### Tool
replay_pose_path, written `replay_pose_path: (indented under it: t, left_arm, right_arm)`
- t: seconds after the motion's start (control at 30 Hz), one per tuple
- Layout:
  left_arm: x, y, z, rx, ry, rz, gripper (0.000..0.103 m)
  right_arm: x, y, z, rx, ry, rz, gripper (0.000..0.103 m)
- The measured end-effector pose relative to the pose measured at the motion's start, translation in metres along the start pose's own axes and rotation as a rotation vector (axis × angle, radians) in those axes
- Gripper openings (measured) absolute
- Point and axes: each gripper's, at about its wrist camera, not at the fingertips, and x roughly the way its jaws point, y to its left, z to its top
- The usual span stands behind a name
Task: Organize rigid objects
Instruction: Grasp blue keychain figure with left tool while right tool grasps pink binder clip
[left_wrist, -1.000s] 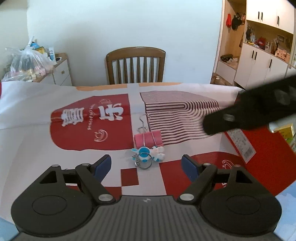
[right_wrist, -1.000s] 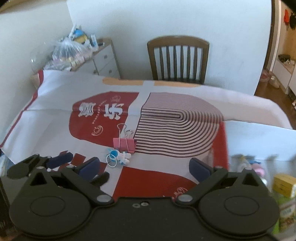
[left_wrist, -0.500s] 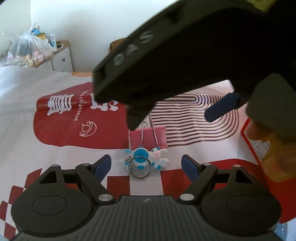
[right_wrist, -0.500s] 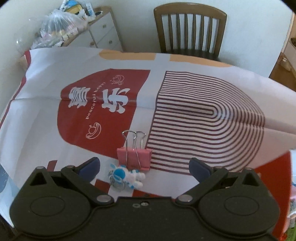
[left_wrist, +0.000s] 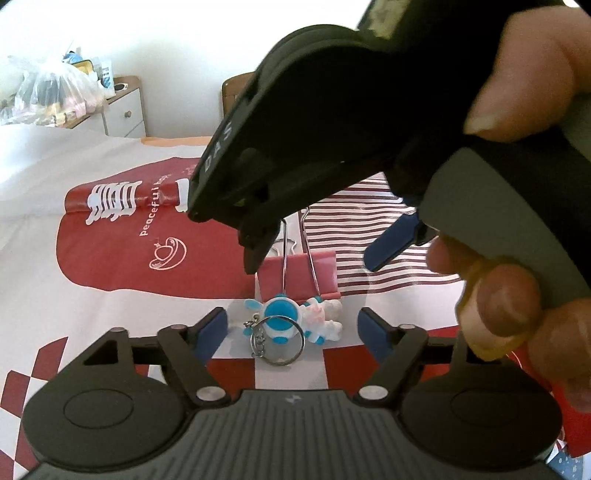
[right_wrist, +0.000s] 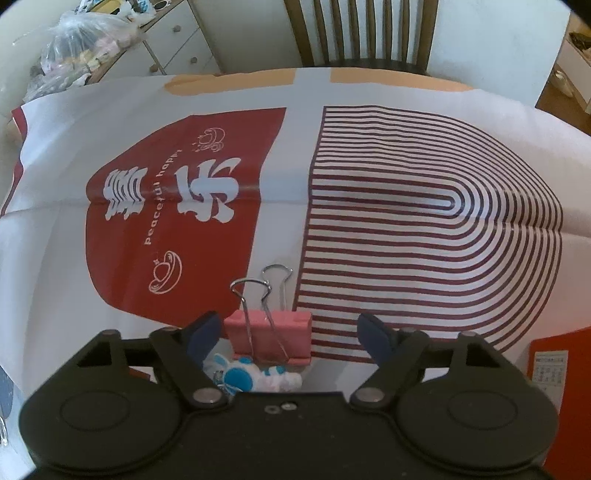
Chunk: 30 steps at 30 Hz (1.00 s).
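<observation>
A pink binder clip (right_wrist: 269, 338) with wire handles lies on the printed tablecloth (right_wrist: 406, 203). Just in front of it lies a blue and white figure keychain (left_wrist: 291, 321) with a metal ring. My left gripper (left_wrist: 291, 330) is low over the keychain; its jaws are closing with the figure between them, the blue pads (left_wrist: 212, 328) clear of it. My right gripper (right_wrist: 290, 334) points steeply down at the clip, its jaws closing around it without pressing on it. In the left wrist view the right gripper (left_wrist: 312, 258) and a person's hand (left_wrist: 517, 302) fill the upper right.
A wooden chair (right_wrist: 365, 33) stands at the table's far edge. At the back left a cabinet carries a stuffed plastic bag (right_wrist: 85, 44). A red package (right_wrist: 554, 369) lies at the right on the tablecloth.
My right gripper swung in from the right, sank over the binder clip and narrowed its jaws. My left gripper dropped closer to the keychain and its jaws narrowed slightly.
</observation>
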Motion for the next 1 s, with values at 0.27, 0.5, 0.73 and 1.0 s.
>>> replay_pose_path:
  t: [0.27, 0.5, 0.73, 1.0]
  left_arm:
    - [-0.004, -0.001, -0.002, 0.006, -0.013, 0.011, 0.058]
    - [-0.008, -0.001, -0.003, 0.014, -0.012, 0.002, 0.057]
    - [-0.013, 0.005, -0.003, 0.015, -0.002, -0.013, 0.057]
    - [-0.028, 0.011, 0.002, -0.009, 0.004, -0.034, 0.057]
  right_arm:
    - [0.004, 0.008, 0.002, -0.038, 0.005, -0.008, 0.069]
    - [0.000, 0.009, -0.001, -0.050, -0.007, -0.024, 0.052]
    - [-0.012, 0.004, -0.007, -0.038, -0.024, -0.017, 0.051]
    - [-0.039, -0.002, -0.017, -0.034, -0.049, -0.014, 0.051]
